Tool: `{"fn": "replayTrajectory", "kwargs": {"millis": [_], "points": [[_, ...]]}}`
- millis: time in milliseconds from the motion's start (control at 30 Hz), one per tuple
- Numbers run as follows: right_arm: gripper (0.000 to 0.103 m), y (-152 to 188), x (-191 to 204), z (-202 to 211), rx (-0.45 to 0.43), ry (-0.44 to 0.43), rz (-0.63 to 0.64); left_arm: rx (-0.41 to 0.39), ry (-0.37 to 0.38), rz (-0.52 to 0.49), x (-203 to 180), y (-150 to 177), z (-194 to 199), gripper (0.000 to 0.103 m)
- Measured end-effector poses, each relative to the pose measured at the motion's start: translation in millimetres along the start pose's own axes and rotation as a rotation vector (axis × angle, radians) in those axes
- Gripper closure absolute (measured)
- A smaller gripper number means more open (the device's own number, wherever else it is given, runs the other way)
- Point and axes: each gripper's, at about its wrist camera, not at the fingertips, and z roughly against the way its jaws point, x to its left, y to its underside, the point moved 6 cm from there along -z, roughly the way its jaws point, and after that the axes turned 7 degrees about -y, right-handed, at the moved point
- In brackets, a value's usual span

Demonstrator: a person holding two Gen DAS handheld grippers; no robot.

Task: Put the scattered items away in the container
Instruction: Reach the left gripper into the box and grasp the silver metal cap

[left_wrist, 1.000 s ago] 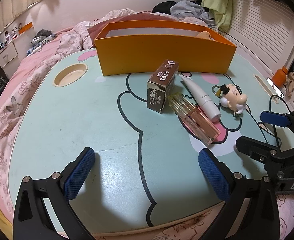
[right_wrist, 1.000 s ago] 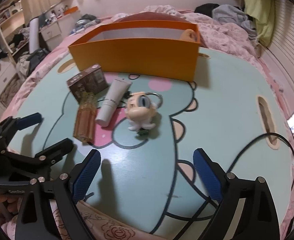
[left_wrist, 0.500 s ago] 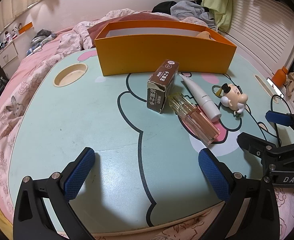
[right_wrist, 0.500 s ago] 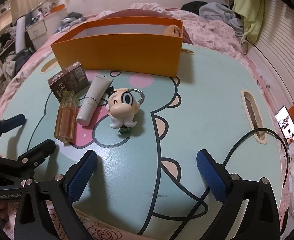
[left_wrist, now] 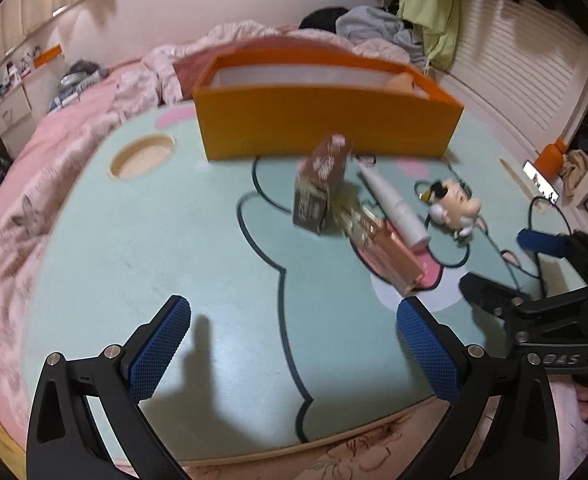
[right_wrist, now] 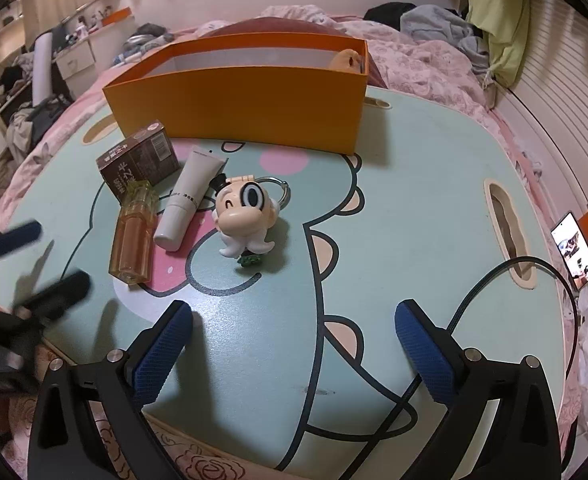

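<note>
Right wrist: bare table [right_wrist: 414, 208] beside orange box [right_wrist: 245, 108].

Both the left gripper [left_wrist: 294, 342] and the right gripper [right_wrist: 293, 342] are black plastic frames with silver screws. Their fingers [right_wrist: 161, 354] carry blue cross-hatched pads. White lettering marks the right gripper's side.

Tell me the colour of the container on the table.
Orange container, pale inside; clearest in the right wrist view.

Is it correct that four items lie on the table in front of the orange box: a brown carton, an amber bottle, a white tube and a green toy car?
Not quite. The fourth item is a cartoon figure keychain, not a green toy car; the right wrist view shows it clearly. The brown carton, amber bottle and white tube do lie on the table before the orange box.
</note>
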Motion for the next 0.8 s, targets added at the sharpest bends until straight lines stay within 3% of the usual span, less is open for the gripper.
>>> {"fn": "replayTrajectory", "kwargs": {"millis": [133, 267, 367, 433, 567, 600, 667, 800], "points": [[0.001, 0, 0, 0, 0.0, -0.001, 0.0, -0.098, -0.013, -0.035, 6, -31, 32, 0.0], [0.001, 0, 0, 0, 0.0, 0.0, -0.001, -0.136, 0.076, -0.052, 3, -82, 50, 0.0], [0.001, 0, 0, 0, 0.0, -0.001, -0.002, -0.068, 0.133, -0.039, -2, -126, 37, 0.003], [0.001, 0, 0, 0, -0.001, -0.001, -0.001, -0.008, 0.159, -0.028, -8, -149, 19, 0.018], [0.001, 0, 0, 0, -0.001, -0.001, -0.002, 0.158, 0.231, 0.027, -28, -182, -35, 0.027], [0.001, 0, 0, 0, -0.001, -0.002, -0.003, 0.201, 0.239, 0.037, -36, -184, -49, 0.036], [0.001, 0, 1, 0, -0.002, -0.003, -0.002, 0.289, 0.21, 0.039, -49, -187, -79, 0.044], [0.001, 0, 2, -1, -0.002, -0.004, -0.002, 0.329, 0.069, -0.03, -67, -187, -115, 0.044]]}}
